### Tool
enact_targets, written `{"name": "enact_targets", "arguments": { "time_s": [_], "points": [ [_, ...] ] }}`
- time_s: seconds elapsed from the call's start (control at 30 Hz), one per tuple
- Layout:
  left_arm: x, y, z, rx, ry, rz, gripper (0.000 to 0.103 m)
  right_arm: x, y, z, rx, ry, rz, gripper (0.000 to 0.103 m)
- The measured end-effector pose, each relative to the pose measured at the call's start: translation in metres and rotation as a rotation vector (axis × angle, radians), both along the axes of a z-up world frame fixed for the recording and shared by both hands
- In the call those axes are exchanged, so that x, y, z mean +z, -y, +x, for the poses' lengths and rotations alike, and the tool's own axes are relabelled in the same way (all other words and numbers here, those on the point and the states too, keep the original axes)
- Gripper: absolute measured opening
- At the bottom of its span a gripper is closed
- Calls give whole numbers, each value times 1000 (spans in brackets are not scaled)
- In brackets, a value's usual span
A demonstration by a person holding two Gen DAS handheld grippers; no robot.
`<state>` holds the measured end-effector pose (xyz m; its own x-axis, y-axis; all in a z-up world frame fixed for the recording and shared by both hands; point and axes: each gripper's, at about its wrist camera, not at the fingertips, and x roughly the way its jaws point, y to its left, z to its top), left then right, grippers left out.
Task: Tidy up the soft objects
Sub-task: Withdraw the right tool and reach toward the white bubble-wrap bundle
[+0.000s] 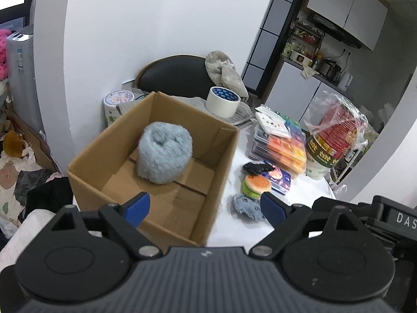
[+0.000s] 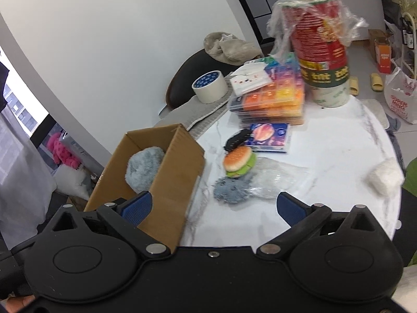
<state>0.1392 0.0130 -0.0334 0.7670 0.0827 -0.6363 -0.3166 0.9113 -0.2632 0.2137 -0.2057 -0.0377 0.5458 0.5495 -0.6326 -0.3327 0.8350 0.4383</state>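
An open cardboard box (image 1: 99,156) (image 2: 179,161) stands on the white table with a fluffy grey-blue plush (image 1: 164,154) (image 2: 143,169) inside it. To the right of the box lie a soft burger toy (image 1: 254,185) (image 2: 238,163), a small grey-blue fuzzy piece (image 1: 245,206) (image 2: 230,189) and a black item (image 1: 256,167) (image 2: 235,139). My left gripper (image 1: 204,208) is open over the box's near right corner, nothing between its blue pads. My right gripper (image 2: 213,206) is open wide, short of the fuzzy piece, holding nothing.
A tape roll (image 1: 222,101) (image 2: 209,86) sits on a grey mat at the back. Stacked colourful plastic cases (image 1: 281,143) (image 2: 271,99), a booklet (image 2: 269,137), wrapped tubs (image 1: 333,140) (image 2: 320,52), clear wrap (image 2: 278,180) and a white wad (image 2: 385,177) crowd the table (image 2: 338,143). A chair (image 1: 174,74) stands behind.
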Motion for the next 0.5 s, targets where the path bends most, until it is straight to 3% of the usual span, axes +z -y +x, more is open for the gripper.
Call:
{"name": "enact_targets", "arguments": {
  "time_s": [0.5],
  "points": [
    [-2,47,-10,-69,22,14,91,-7,55,-17,-30,52,1,103]
  ]
}}
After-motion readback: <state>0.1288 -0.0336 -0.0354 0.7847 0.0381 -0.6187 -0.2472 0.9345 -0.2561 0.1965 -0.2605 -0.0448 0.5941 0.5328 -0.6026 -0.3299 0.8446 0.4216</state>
